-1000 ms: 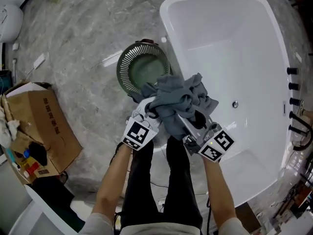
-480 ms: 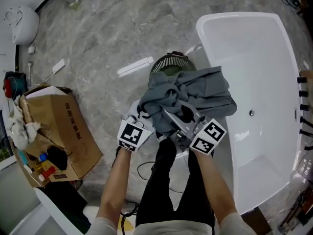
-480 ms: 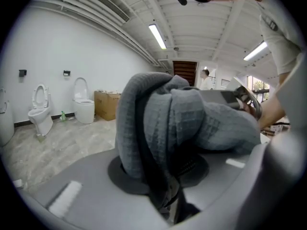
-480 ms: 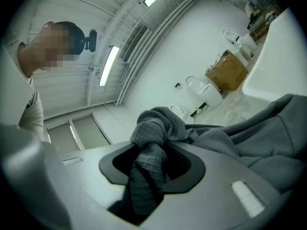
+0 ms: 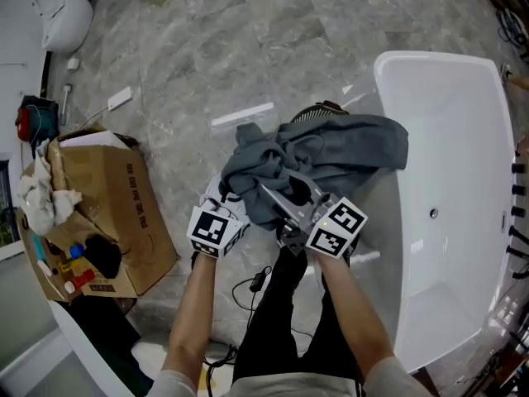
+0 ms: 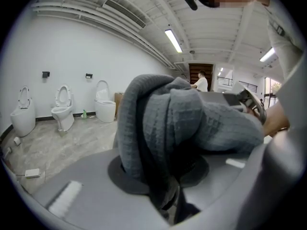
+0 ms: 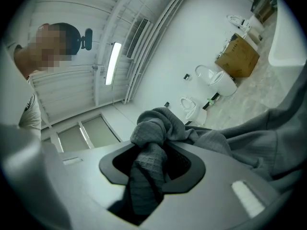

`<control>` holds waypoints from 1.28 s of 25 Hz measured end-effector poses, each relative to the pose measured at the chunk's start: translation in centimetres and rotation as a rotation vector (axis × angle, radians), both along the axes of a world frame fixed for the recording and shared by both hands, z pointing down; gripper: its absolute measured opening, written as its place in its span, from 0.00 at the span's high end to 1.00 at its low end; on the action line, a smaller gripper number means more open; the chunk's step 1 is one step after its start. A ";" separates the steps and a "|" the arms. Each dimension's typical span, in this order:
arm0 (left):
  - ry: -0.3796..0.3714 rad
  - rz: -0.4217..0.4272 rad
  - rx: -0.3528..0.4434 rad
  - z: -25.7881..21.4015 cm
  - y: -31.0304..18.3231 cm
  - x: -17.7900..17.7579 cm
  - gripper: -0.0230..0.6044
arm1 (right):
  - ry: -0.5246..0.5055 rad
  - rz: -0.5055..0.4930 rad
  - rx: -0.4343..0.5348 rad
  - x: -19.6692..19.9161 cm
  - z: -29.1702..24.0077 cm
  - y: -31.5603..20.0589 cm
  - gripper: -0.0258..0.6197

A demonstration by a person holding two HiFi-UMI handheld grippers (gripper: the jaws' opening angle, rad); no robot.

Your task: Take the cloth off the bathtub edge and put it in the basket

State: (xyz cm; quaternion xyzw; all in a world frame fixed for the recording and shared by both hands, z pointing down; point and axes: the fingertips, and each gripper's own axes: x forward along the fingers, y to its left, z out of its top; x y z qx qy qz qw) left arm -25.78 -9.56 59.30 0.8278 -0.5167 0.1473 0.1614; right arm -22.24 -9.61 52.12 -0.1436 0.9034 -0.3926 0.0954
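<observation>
Over the basket [image 5: 312, 114], left gripper [image 6: 165, 186] and right gripper [image 7: 146, 176] clamp the grey cloth [image 5: 331, 151] — its wide hanging fold may drape outside the rim.

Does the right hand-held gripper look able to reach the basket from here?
Probably yes: the basket peeks out just beyond the cloth clamped in the right hand-held gripper, and only that hanging cloth lies between them.

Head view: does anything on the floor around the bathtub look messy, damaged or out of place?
Yes. The cardboard box at left stands open with splayed flaps, with rags and small coloured items heaped in it. A loose black cable lies on the floor beside the person's legs.
</observation>
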 end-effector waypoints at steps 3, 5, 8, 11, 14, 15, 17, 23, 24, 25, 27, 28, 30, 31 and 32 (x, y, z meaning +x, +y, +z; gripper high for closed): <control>-0.024 0.022 -0.009 0.9 -1.2 0.8 0.71 | 0.012 0.010 -0.007 1.0 1.1 -1.3 0.77; -0.030 0.052 -0.021 1.8 -2.3 2.6 0.71 | 0.028 0.033 -0.027 2.7 2.4 -2.5 0.77; -0.026 0.086 -0.046 3.3 -4.1 5.6 0.71 | 0.055 0.068 -0.053 5.7 4.2 -4.4 0.77; 0.008 0.122 -0.077 4.9 -6.1 9.2 0.71 | 0.085 0.115 -0.069 9.0 5.6 -6.4 0.77; 0.030 0.169 -0.110 7.0 -8.3 13.2 0.71 | 0.117 0.181 -0.102 12.9 7.6 -8.5 0.76; 0.034 0.186 -0.121 7.6 -9.1 14.5 0.71 | 0.133 0.202 -0.112 14.2 8.2 -9.3 0.76; 0.055 0.209 -0.139 8.7 -10.6 17.1 0.71 | 0.179 0.239 -0.111 16.6 9.1 -10.8 0.76; 0.197 0.255 -0.155 9.5 -14.4 23.9 0.71 | 0.326 0.356 -0.040 22.5 9.4 -14.1 0.76; 0.204 0.259 -0.160 9.9 -14.7 24.4 0.71 | 0.339 0.368 -0.042 22.9 9.7 -14.5 0.76; 0.203 0.259 -0.169 10.4 -15.0 24.6 0.71 | 0.347 0.371 -0.049 23.1 10.3 -14.8 0.76; 0.189 0.244 -0.196 12.1 -15.3 24.1 0.71 | 0.359 0.354 -0.069 22.7 11.9 -15.3 0.76; 0.182 0.232 -0.213 13.1 -15.3 23.5 0.71 | 0.365 0.338 -0.079 22.1 12.9 -15.5 0.76; 0.167 0.206 -0.249 15.4 -15.0 22.0 0.71 | 0.374 0.307 -0.101 20.7 15.2 -15.5 0.76; 0.156 0.192 -0.268 16.7 -14.7 21.1 0.71 | 0.376 0.293 -0.114 20.0 16.5 -15.4 0.76; 0.142 0.178 -0.288 18.0 -14.5 20.3 0.71 | 0.379 0.280 -0.129 19.2 17.9 -15.3 0.76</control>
